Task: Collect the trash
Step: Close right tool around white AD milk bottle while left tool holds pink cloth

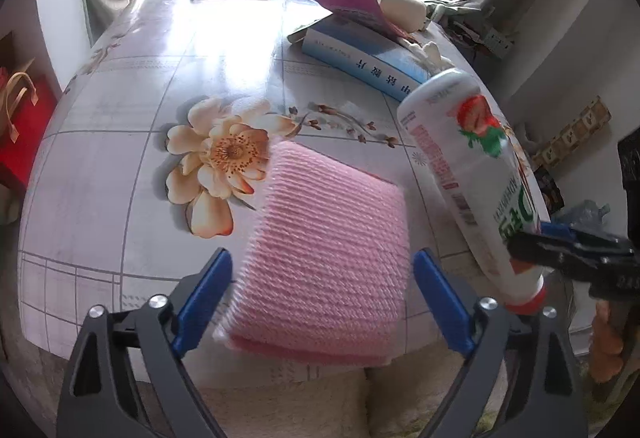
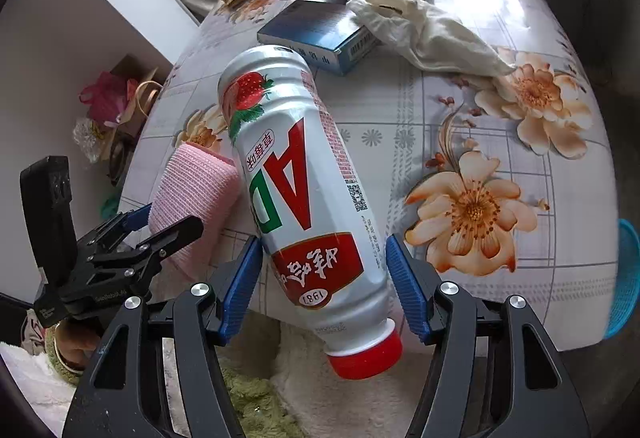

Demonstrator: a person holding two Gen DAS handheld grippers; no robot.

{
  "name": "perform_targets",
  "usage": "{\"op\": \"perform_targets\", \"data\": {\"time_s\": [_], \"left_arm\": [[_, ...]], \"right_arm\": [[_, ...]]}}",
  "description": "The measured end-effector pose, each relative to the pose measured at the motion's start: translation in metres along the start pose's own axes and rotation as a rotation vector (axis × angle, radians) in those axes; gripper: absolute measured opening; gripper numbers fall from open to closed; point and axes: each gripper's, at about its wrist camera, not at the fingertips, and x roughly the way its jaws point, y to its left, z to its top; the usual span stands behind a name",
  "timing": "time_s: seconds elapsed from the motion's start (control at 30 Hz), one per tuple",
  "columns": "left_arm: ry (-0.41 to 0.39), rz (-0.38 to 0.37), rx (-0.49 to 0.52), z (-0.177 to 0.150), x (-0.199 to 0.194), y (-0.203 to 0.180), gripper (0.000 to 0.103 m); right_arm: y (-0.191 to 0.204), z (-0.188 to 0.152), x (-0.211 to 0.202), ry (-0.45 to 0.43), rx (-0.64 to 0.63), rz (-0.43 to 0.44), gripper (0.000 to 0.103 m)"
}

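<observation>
Straddling a pink ribbed cloth (image 1: 320,258) at the worktop's (image 1: 120,165) near edge, the left tool (image 1: 322,298) is standing wide open, its blue pads clear of the fabric on both sides. Beside it, the right tool (image 2: 324,282) is bracketing a white strawberry drink bottle (image 2: 296,197), red cap toward the camera; whether both pads are pressing it cannot be told. Only the right wrist view is showing a white glove (image 2: 424,33) draped over a blue book (image 2: 320,33).
</observation>
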Motion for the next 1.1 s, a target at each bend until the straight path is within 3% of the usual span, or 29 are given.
{"op": "perform_targets", "data": {"time_s": [0.3,0.6,0.8,1.1], "left_arm": [[-0.014,0.026,-0.001,0.007,0.006,0.002,0.092],[-0.024,0.065,0.069,0.006,0.01,-0.004,0.092],[-0.032,0.085,0.09,0.005,0.01,-0.007,0.083],[-0.039,0.095,0.099,0.004,0.009,-0.009,0.08]], "right_arm": [[0.011,0.016,0.019,0.044,-0.048,-0.017,0.065],[0.026,0.024,0.039,0.068,-0.072,-0.011,0.066],[0.027,0.024,0.043,0.068,-0.066,-0.009,0.065],[0.012,0.018,0.031,0.031,-0.018,0.014,0.062]]}}
